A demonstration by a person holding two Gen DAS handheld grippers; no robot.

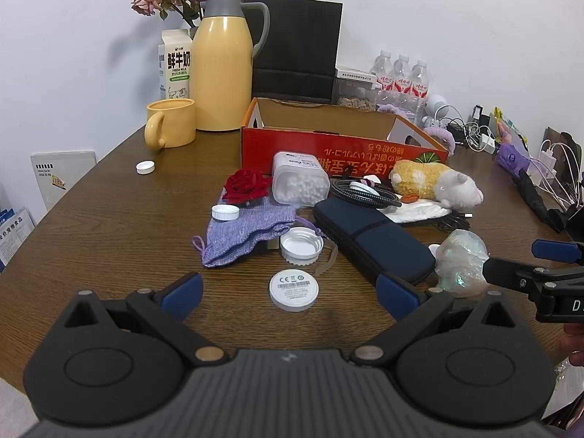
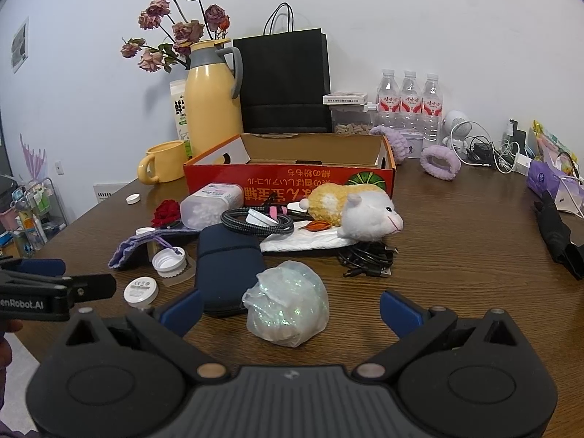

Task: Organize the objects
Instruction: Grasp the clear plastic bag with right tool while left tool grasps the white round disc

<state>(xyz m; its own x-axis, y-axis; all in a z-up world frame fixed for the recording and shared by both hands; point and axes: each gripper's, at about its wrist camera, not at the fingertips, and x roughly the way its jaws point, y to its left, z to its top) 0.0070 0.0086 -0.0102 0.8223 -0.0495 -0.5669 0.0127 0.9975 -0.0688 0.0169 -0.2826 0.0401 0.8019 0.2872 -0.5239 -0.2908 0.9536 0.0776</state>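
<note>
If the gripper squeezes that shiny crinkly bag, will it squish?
Probably. The crinkly bag looks like thin, wrinkled film, so it should crumple and feel light. Its glossy skin may slip. It sits lumpy, so it likely won't roll.

Table edge [image 1: 109, 241] bare; clutter [image 1: 328, 197] blocks box [image 1: 343, 146] front.

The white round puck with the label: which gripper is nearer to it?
Left. The left gripper is open with the puck lying on the table between its fingertips. The right gripper is open off to the side, framing the clear plastic bag instead.
</note>
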